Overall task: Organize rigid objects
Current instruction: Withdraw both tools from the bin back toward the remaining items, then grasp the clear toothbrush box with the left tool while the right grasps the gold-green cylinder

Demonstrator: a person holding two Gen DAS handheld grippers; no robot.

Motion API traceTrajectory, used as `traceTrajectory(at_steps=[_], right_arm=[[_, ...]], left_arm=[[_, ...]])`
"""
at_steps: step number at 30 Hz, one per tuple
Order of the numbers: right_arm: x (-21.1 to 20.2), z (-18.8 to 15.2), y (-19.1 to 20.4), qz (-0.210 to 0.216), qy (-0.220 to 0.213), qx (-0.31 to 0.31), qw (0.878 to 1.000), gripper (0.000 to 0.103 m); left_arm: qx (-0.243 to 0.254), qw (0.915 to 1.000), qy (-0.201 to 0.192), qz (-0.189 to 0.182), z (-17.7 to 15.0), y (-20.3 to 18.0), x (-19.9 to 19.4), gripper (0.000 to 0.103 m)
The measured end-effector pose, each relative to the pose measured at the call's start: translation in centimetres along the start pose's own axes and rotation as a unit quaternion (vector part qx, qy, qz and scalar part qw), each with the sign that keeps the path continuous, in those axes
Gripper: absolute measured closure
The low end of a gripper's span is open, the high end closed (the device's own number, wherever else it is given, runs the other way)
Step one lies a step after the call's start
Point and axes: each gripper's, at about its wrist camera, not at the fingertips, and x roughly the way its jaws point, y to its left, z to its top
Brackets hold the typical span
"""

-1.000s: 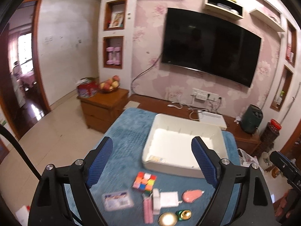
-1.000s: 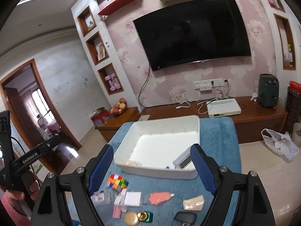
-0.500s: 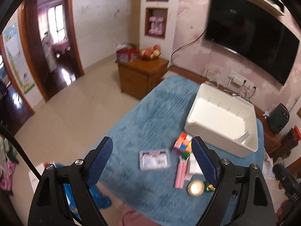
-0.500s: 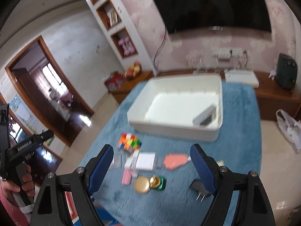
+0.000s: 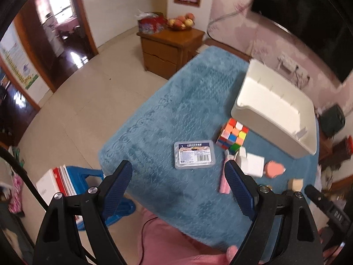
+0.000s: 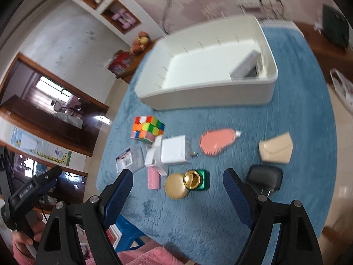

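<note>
A white bin [image 6: 205, 95] stands at the far side of the blue-covered table [image 6: 220, 220]; a white box lies inside it [image 6: 247, 68]. In front of it lie a colour cube [image 6: 147, 129], a clear labelled case [image 5: 194, 154], a white box [image 6: 174, 150], a pink bar [image 6: 153, 181], a pink oval piece [image 6: 217, 141], a gold-capped green item [image 6: 194, 180], a beige box [image 6: 275, 148] and a black plug [image 6: 264, 180]. My left gripper [image 5: 178, 182] is open above the near table edge, below the case. My right gripper [image 6: 177, 188] is open above the gold item.
A wooden cabinet [image 5: 172, 44] with fruit stands beyond the table's far left corner. A blue stool [image 5: 88, 181] with books stands at the table's near left. The person's pink-clad lap [image 5: 176, 243] is at the near edge. The bin also shows in the left wrist view [image 5: 275, 119].
Both grippers have tilted downward and drawn back toward the near edge of the table; the objects now sit higher in view. Nothing has been grasped.
</note>
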Motion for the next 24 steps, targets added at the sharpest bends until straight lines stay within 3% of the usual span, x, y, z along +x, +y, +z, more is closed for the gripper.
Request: traceTrajectory(at_steps=[5,13,15,18,24], right_arm=[[2.0,-0.5,-0.5,-0.017,0.022,0.069,0.997,0.019],[4.5,-2.0,0.5,-0.051,0.026,0.162,0.985,0.019],[5.0,-2.4,0.8,-0.062,0.025,0.179,0.982,0.019],[5.7,-2.7,1.3,-0.081,0.019,0.205,0.975,0.019],[6.9,-3.3,1.2,-0.124,0.001,0.259,0.958,0.019]], left_arm=[[0.083,0.9960,0.034,0.003,1.1,-0.9,2.3,0.015],[0.230,0.9697,0.079,-0.024,3.7,-2.0,5.7,0.015],[0.261,0.9603,0.091,-0.036,4.3,-2.3,6.6,0.015],[0.324,0.9388,0.106,-0.049,4.7,-3.1,7.9,0.015],[0.394,0.9040,0.143,-0.086,5.3,-4.6,10.2,0.015]])
